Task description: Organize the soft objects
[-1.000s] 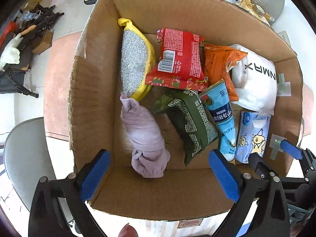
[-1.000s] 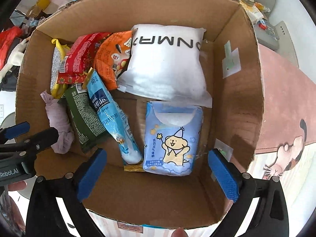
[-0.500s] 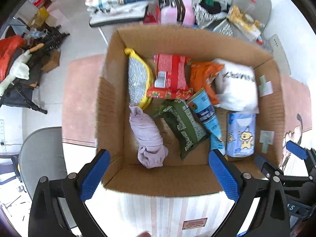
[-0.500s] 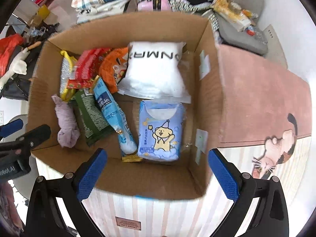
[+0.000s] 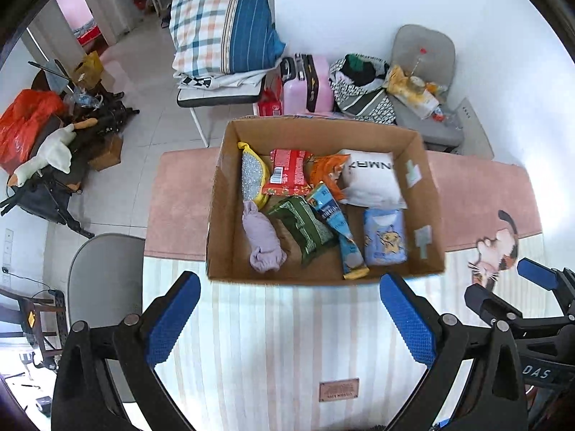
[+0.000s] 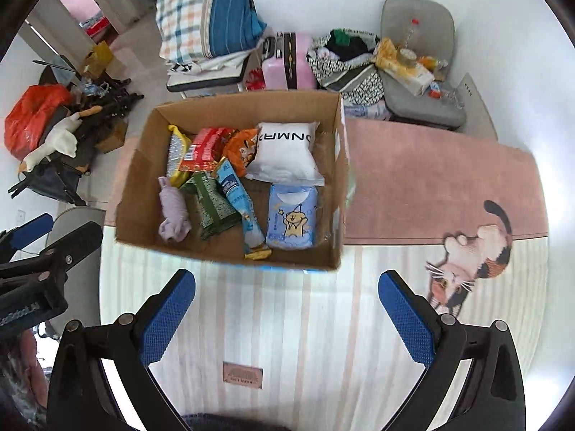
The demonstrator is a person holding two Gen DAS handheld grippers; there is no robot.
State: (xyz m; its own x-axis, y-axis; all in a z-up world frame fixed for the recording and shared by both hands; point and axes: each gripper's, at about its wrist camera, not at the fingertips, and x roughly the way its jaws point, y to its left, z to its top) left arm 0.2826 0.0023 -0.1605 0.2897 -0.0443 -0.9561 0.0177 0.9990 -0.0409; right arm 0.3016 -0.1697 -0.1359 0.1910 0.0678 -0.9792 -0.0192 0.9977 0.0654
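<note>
An open cardboard box [image 5: 427, 194] [image 6: 136, 194] stands on a table with a pink and striped cloth. Inside lie a lilac rolled cloth [image 5: 264, 240] [image 6: 174, 213], a yellow sponge [image 5: 253, 176], a red packet [image 5: 289, 172], an orange packet [image 5: 325, 172], a green packet [image 5: 305, 230], a blue tube pack [image 5: 334, 222], a white pillow pack [image 5: 373, 177] [image 6: 285, 151] and a blue tissue pack [image 5: 384, 237] [image 6: 293, 217]. My left gripper [image 5: 287, 316] and right gripper [image 6: 285, 310] are open and empty, held high above the striped cloth in front of the box.
A cat picture [image 6: 467, 258] is printed on the cloth right of the box. Behind the table are a checked pillow [image 5: 222, 25], a pink suitcase [image 5: 305, 84], a grey chair [image 5: 424, 82] with clutter, and a grey chair [image 5: 100, 280] at the left.
Both grippers have risen and drawn back from just over the box, so the whole box and room now show. The jaws stayed open. The box contents have not moved.
</note>
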